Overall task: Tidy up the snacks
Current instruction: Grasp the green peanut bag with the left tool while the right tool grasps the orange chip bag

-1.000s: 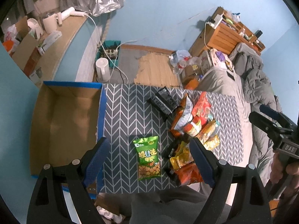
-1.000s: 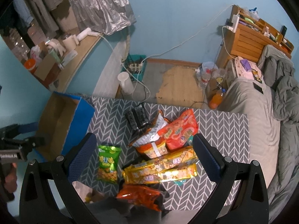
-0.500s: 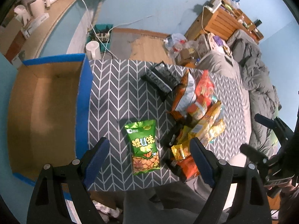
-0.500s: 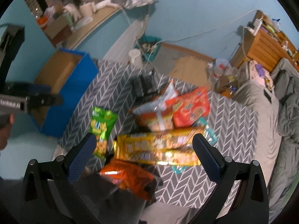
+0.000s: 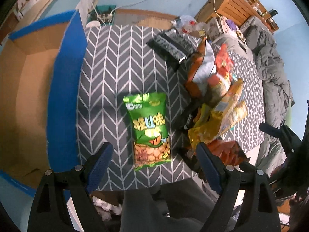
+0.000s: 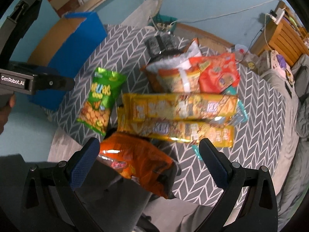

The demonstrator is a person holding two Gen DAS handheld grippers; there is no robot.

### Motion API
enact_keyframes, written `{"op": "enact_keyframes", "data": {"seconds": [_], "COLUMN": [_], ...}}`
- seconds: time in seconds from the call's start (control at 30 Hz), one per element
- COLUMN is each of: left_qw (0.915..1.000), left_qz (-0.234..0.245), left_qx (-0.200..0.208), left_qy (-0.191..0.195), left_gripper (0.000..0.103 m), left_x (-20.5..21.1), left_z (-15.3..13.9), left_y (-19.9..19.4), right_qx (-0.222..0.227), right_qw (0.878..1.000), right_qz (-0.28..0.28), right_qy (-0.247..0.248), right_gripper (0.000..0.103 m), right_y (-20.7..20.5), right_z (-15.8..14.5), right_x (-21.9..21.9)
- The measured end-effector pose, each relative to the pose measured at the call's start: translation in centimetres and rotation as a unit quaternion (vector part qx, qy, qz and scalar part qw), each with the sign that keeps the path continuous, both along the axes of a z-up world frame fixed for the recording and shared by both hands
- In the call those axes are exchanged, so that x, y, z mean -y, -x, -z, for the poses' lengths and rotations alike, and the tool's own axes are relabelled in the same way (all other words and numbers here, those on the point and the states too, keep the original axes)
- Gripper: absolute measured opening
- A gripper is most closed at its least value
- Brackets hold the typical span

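A green snack bag [image 5: 149, 127] lies flat on the grey chevron table [image 5: 115, 58], alone, left of the snack pile. My left gripper [image 5: 154, 166] is open and empty, above the bag's near end. In the right wrist view the green bag [image 6: 101, 100] lies left of two long yellow packs [image 6: 179, 108], an orange bag [image 6: 135, 164] at the near edge, and a red bag [image 6: 218, 75] behind. My right gripper [image 6: 150, 160] is open and empty, above the orange bag.
An open cardboard box with blue outer sides [image 5: 34, 89] stands at the table's left edge. A black ridged tray [image 5: 170, 44] lies at the far side of the table. A bed with a grey duvet [image 5: 274, 73] is to the right.
Both grippers have moved down and closer to the table. The left one has come over the green bag, the right one over the orange bag. Both stayed open.
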State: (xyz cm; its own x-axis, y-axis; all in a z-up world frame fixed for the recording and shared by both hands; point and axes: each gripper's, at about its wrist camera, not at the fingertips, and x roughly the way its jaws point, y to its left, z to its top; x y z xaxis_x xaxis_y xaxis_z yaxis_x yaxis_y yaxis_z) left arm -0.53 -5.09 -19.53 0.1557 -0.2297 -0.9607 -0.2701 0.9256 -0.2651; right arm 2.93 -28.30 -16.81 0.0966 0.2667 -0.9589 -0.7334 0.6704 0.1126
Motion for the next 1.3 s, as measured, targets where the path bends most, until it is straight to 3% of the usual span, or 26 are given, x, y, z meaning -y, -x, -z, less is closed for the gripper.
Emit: {"op": "enact_keyframes", "data": {"seconds": [0.43, 0.97, 1.13, 1.3], "left_qw": [0.9996, 0.9985, 0.9984, 0.9981], "left_qz": [0.017, -0.009, -0.009, -0.016], "left_qx": [-0.024, -0.053, -0.056, -0.060], "left_qy": [-0.002, 0.012, 0.005, -0.003], "left_gripper": [0.088, 0.088, 0.088, 0.088], "left_x": [1.0, 0.4, 0.3, 0.2], "left_z": [3.0, 5.4, 5.7, 6.1], "left_y": [2.6, 2.6, 2.4, 1.9], "right_qx": [-0.011, -0.023, -0.045, -0.079], "right_qw": [0.996, 0.988, 0.989, 0.992], "right_qz": [-0.073, -0.140, -0.125, -0.089], "right_qy": [0.040, 0.066, 0.064, 0.052], "right_gripper": [0.101, 0.101, 0.091, 0.064], "right_y": [2.2, 3.5, 3.2, 3.1], "right_z": [4.2, 9.2, 11.5, 13.0], "right_x": [-0.7, -3.9, -5.2, -5.9]}}
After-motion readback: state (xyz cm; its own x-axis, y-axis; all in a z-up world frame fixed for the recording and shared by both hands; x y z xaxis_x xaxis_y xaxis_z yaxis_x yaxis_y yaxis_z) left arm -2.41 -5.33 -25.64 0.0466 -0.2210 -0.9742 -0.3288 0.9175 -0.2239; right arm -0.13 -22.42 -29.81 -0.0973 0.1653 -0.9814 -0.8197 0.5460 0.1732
